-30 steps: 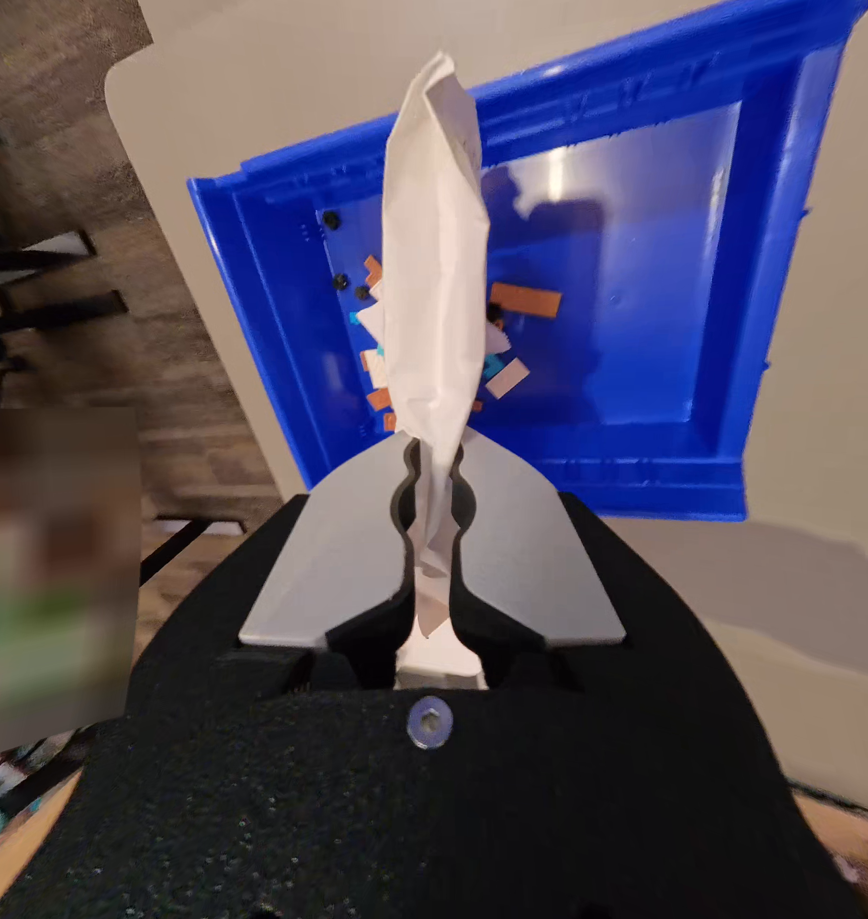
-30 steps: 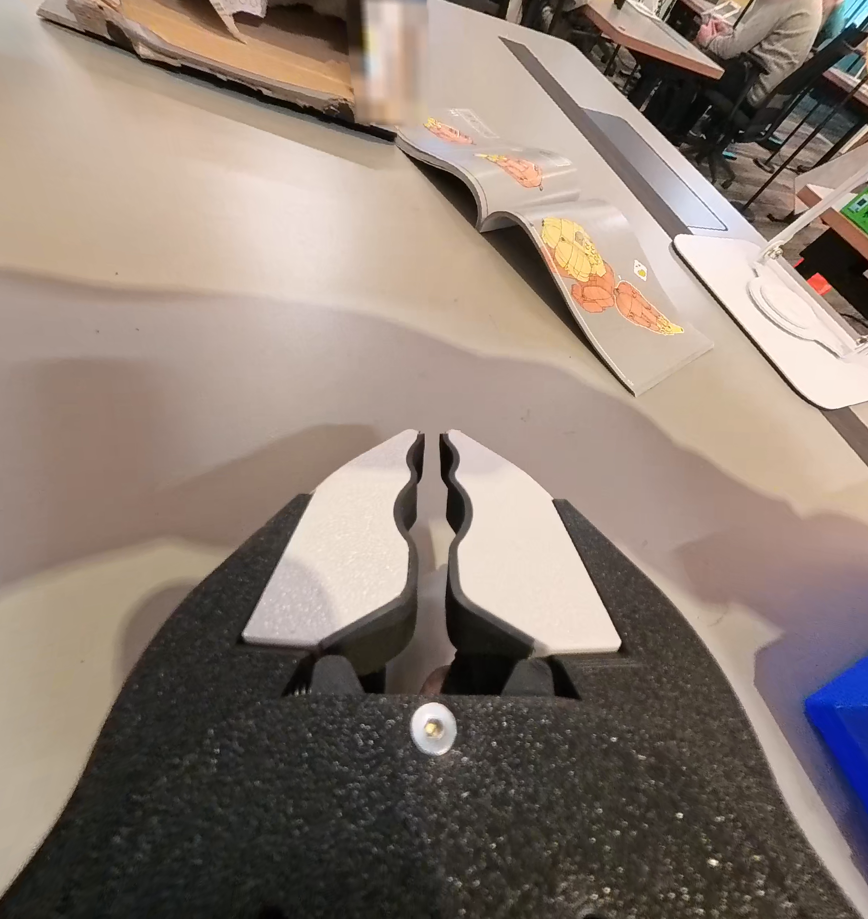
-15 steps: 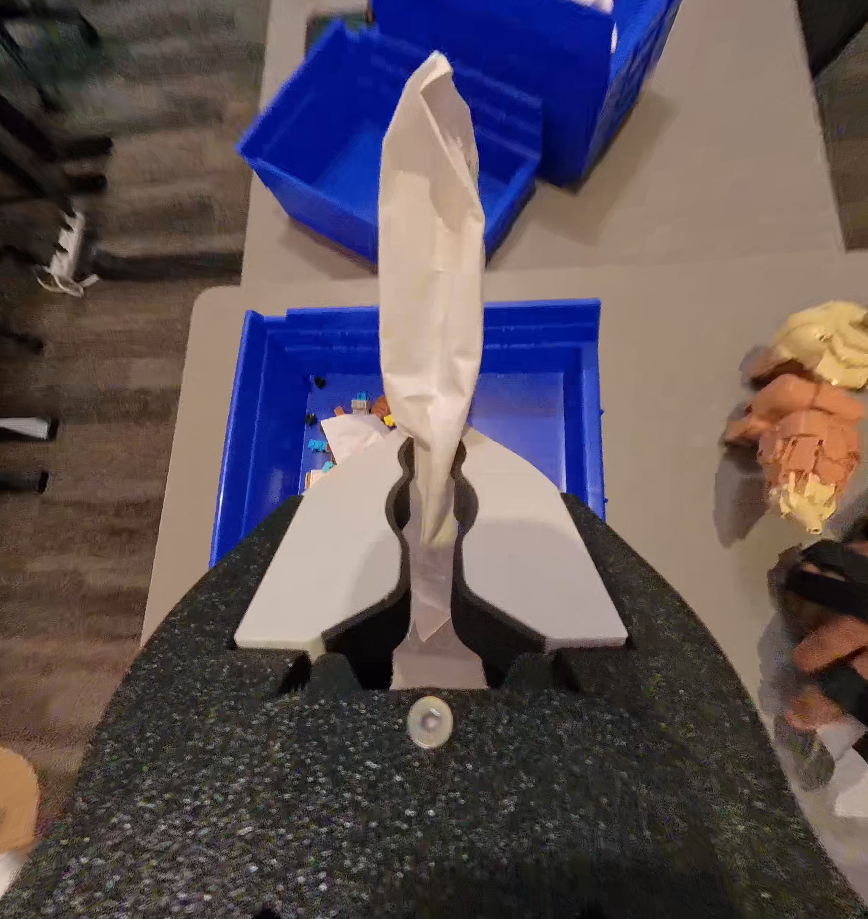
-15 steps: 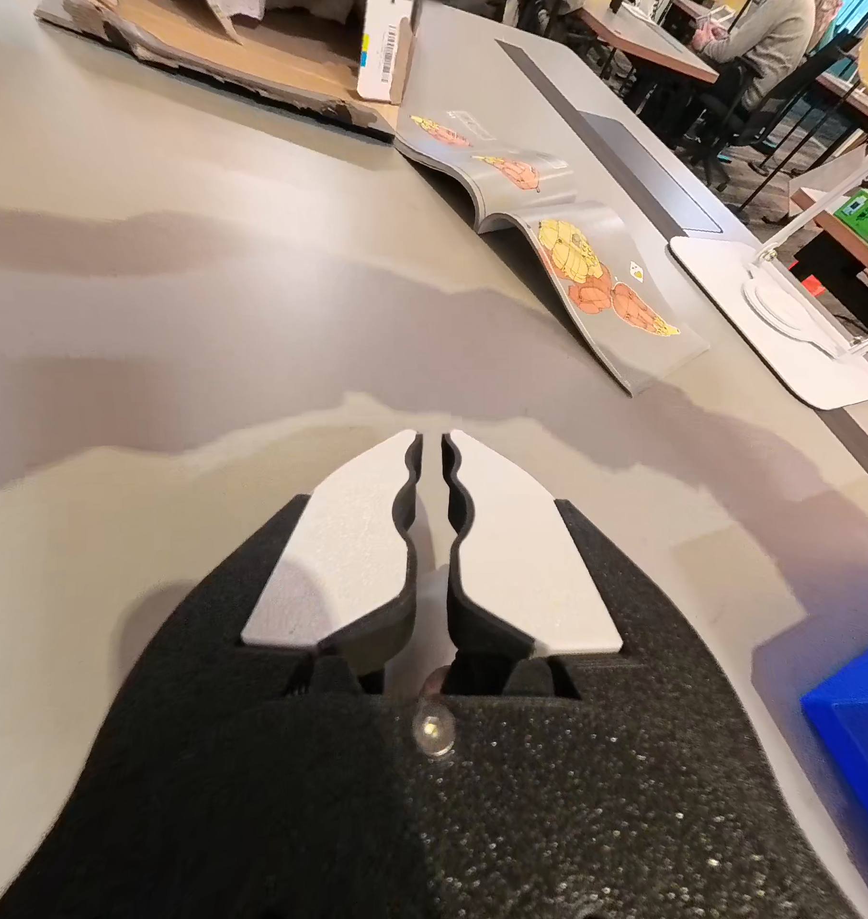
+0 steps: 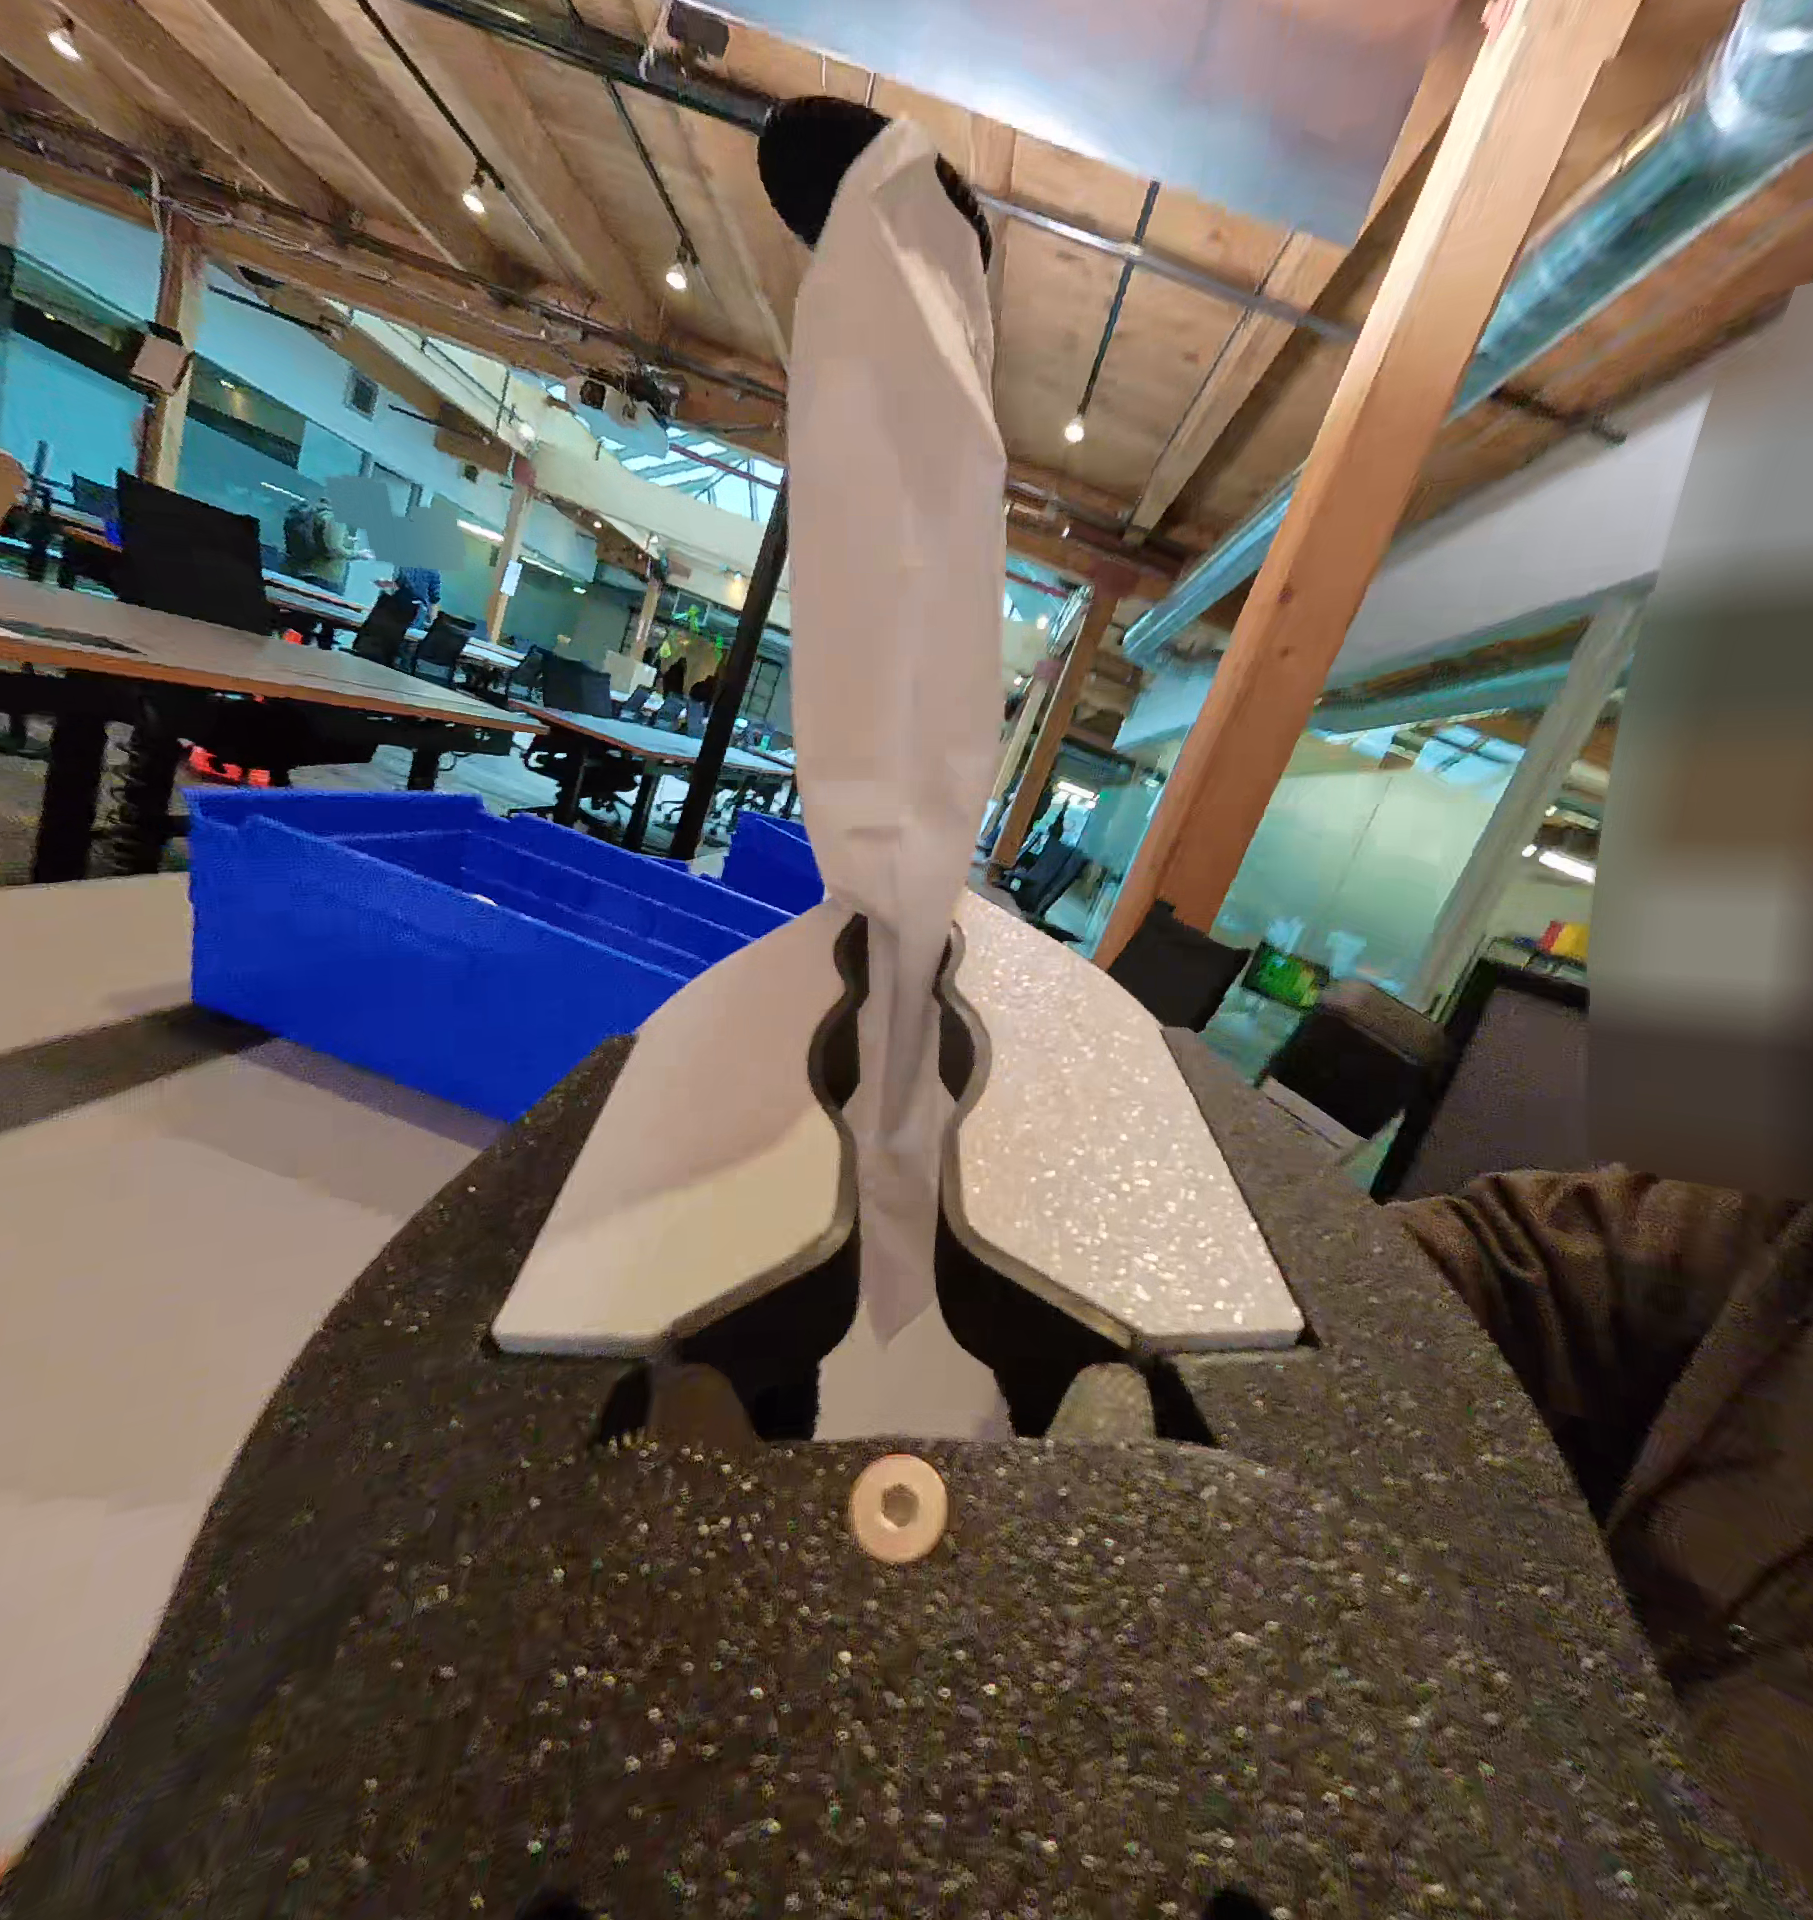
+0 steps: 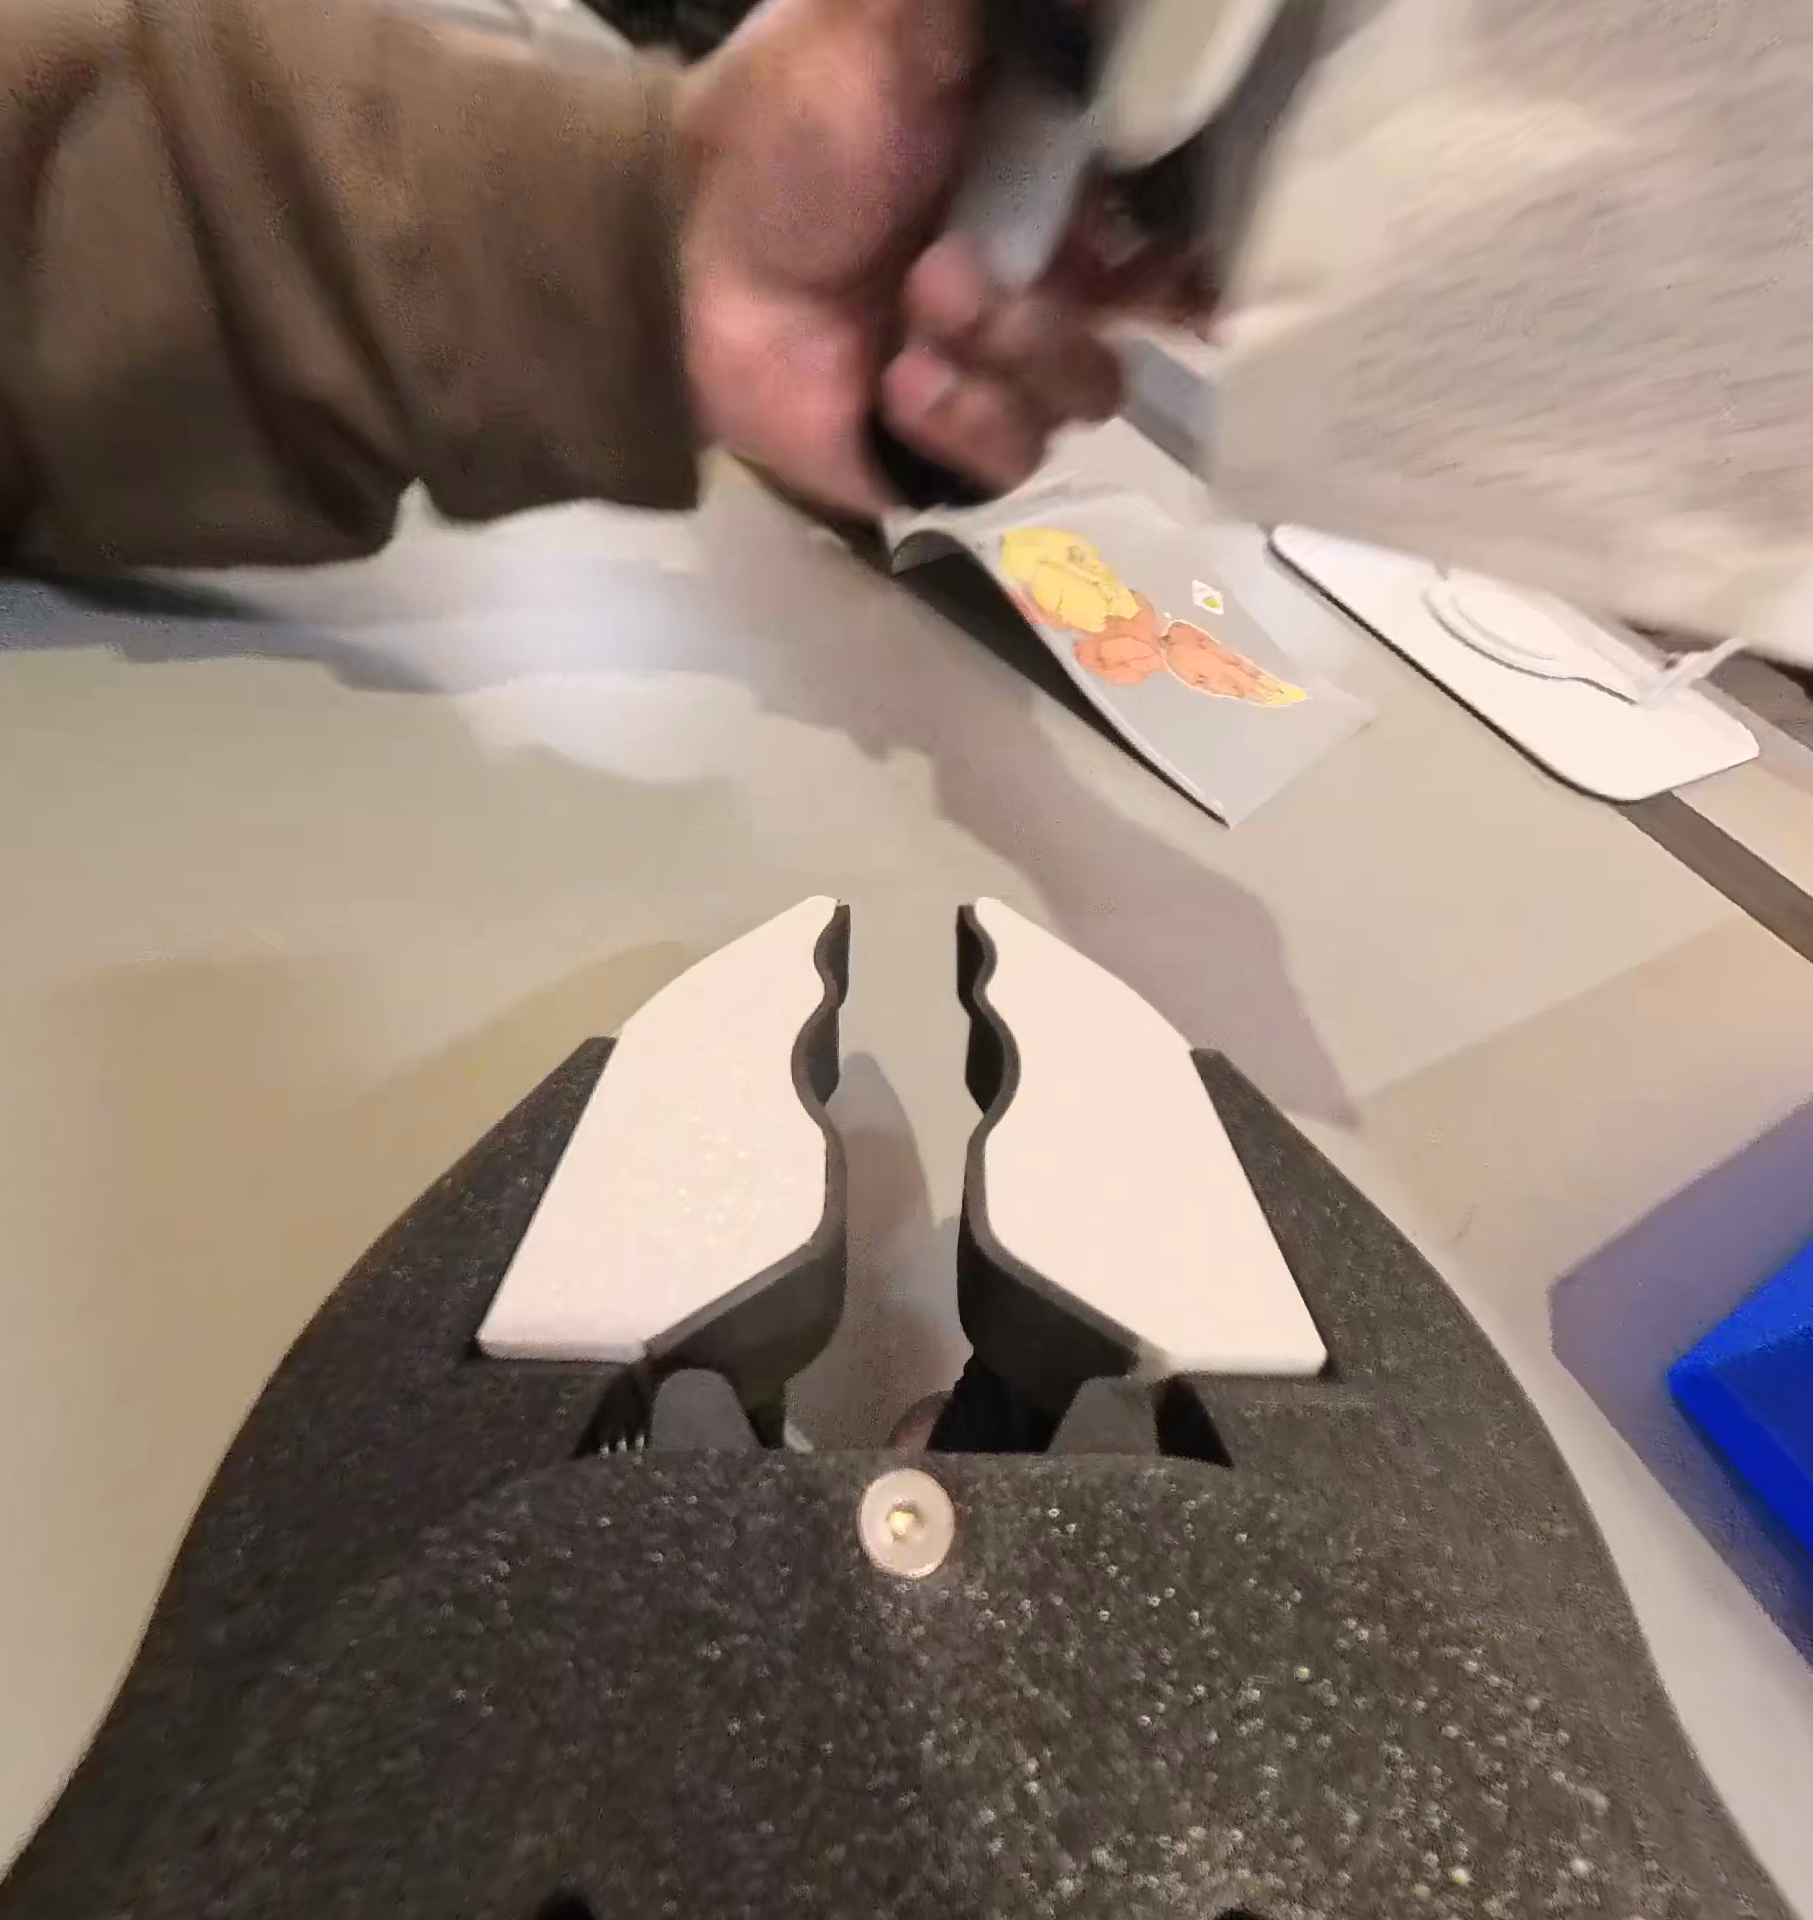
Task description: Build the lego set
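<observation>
My left gripper (image 5: 897, 925) is shut on a crumpled white paper bag (image 5: 897, 520) that stands up out of the jaws. It is tilted up and looks across the room over the grey table (image 5: 102, 1195). My right gripper (image 6: 902, 914) is open by a narrow gap and empty, low over the table (image 6: 362, 883). Beyond it lies the open instruction booklet (image 6: 1193, 675) with yellow and orange pictures. A hand (image 6: 829, 291) in a brown sleeve (image 6: 310, 260) crosses above the booklet, blurred, next to a blurred white shape (image 6: 1556, 312). No loose bricks show.
Blue bins (image 5: 393, 966) stand on the table left of the left gripper. A blue bin corner (image 6: 1795, 1382) is at the right gripper's right. A white lamp base (image 6: 1525, 655) sits past the booklet. A brown sleeve (image 5: 1660, 1351) is at right.
The left gripper swung up from looking down into the blue bin to looking across the room, bag still held. The right gripper's jaws opened slightly. A hand came into the right wrist view.
</observation>
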### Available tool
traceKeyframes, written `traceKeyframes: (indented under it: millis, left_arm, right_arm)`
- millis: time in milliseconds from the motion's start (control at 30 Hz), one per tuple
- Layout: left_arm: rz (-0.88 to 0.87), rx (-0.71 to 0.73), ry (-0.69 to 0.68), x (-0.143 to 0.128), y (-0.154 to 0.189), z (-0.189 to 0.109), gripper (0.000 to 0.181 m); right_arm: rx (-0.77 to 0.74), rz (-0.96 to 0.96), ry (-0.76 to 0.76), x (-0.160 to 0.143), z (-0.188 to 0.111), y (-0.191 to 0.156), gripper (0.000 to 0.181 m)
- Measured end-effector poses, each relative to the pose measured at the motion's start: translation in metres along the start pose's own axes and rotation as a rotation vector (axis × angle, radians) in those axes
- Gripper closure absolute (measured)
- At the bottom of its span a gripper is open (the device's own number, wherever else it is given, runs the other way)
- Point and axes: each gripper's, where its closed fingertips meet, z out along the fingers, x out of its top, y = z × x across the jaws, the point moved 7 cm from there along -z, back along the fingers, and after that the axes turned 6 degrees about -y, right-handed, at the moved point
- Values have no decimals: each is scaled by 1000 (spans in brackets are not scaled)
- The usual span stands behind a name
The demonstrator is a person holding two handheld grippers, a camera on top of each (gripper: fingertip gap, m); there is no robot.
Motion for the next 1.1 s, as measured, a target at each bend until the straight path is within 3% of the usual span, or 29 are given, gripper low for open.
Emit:
traceKeyframes:
  millis: [167, 267, 467, 567, 800, 1000, 1100]
  left_arm:
    - [-118, -26, 101, -54, 25, -59, 171]
    - [-143, -61, 146, -52, 38, -78, 172]
    - [-178, -171, -50, -47, 26, -82, 171]
    - [-205, -256, -16, -47, 22, -89, 172]
    - [-143, -335, -66, -48, 33, -96, 172]
    - [-167, -355, -56, -47, 31, -98, 172]
    - [-159, -362, -69, -48, 32, -97, 172]
  right_arm:
    - [-14, 125, 143, 5, -12, 10, 156]
    - [-18, 187, 264, 18, -23, 21, 156]
    - [5, 154, 359, 74, -26, 45, 155]
    - [70, 141, 364, 91, -14, 47, 155]
    - [206, 181, 410, 91, 2, 29, 157]
    - [200, 172, 525, 93, -20, 31, 163]
    - [235, 181, 510, 90, -20, 29, 164]
